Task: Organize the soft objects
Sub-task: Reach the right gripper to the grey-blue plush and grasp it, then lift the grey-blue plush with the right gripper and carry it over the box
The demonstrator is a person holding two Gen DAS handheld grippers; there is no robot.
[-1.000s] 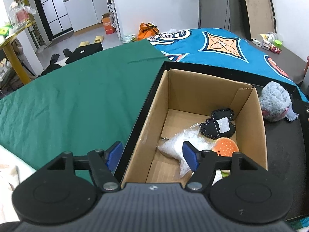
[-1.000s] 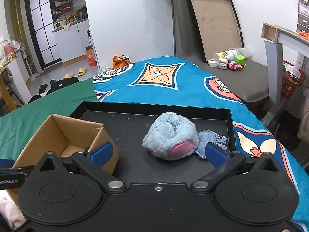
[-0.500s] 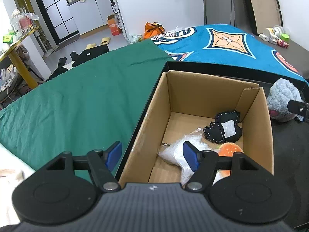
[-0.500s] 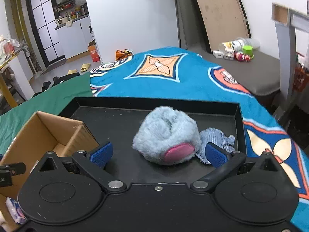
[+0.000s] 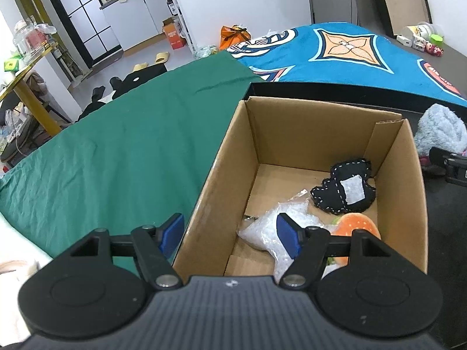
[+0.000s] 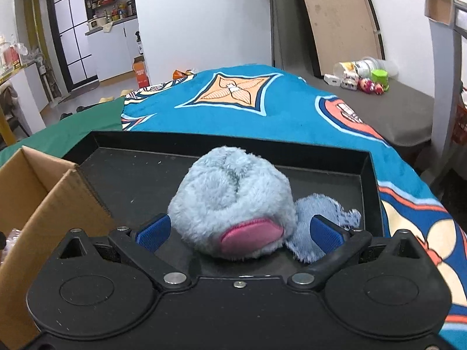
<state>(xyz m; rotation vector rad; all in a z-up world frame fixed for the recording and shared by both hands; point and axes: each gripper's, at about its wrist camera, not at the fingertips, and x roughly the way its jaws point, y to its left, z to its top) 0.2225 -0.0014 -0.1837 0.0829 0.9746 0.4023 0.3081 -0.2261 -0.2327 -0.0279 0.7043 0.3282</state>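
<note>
A fluffy light-blue plush with a pink patch lies on the black tray. My right gripper is open, its blue fingers on either side of the plush. The plush also shows in the left wrist view. My left gripper is open and empty, hovering over the near left wall of the cardboard box. The box holds a black stitched cushion, a clear bag of white beads and an orange plush.
The tray rests on a green cloth and a blue patterned blanket. The box stands at the tray's left end. Small toys and containers sit on a grey surface at far right.
My right gripper has moved forward, so the blue plush now sits between its open fingers. My left gripper has shifted slightly over the box.
</note>
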